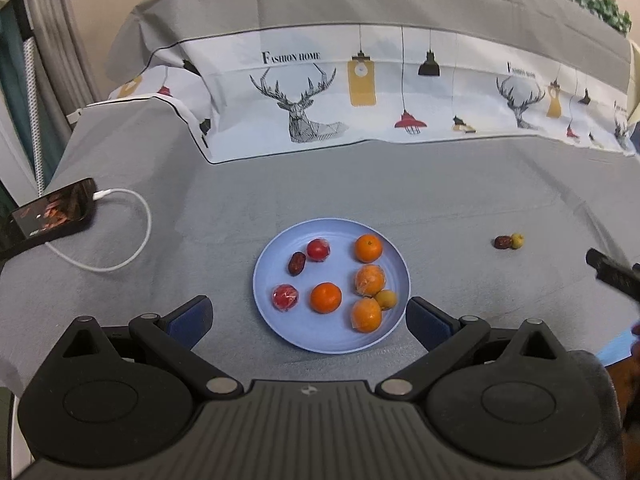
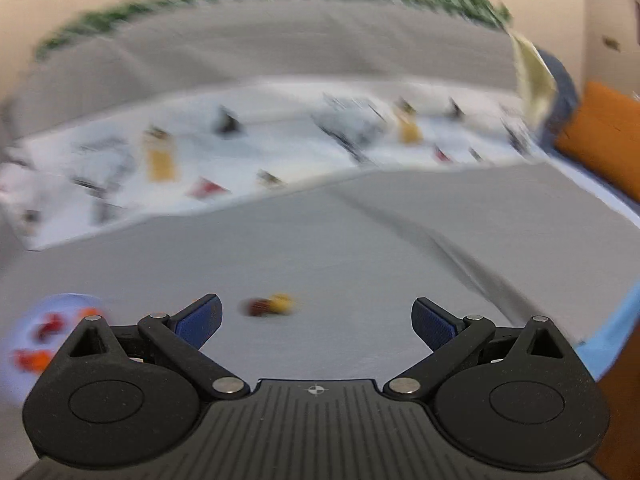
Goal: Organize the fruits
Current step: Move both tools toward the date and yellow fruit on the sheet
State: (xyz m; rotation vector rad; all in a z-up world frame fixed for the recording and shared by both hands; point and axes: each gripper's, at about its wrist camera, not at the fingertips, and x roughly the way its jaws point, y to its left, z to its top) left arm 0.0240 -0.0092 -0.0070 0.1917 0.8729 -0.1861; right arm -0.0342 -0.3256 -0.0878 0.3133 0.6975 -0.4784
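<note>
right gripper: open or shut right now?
Open. In the right wrist view the right gripper has its blue pads spread wide with bare grey cloth between them; nothing is held.

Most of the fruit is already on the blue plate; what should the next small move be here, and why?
Probably ease the right tongs forward onto the two small fruits lying together on the grey cloth, off to the side of the blue plate. They look like the only pieces off the plate, they sit just ahead of the open right tongs, and both tongs are empty.
</note>
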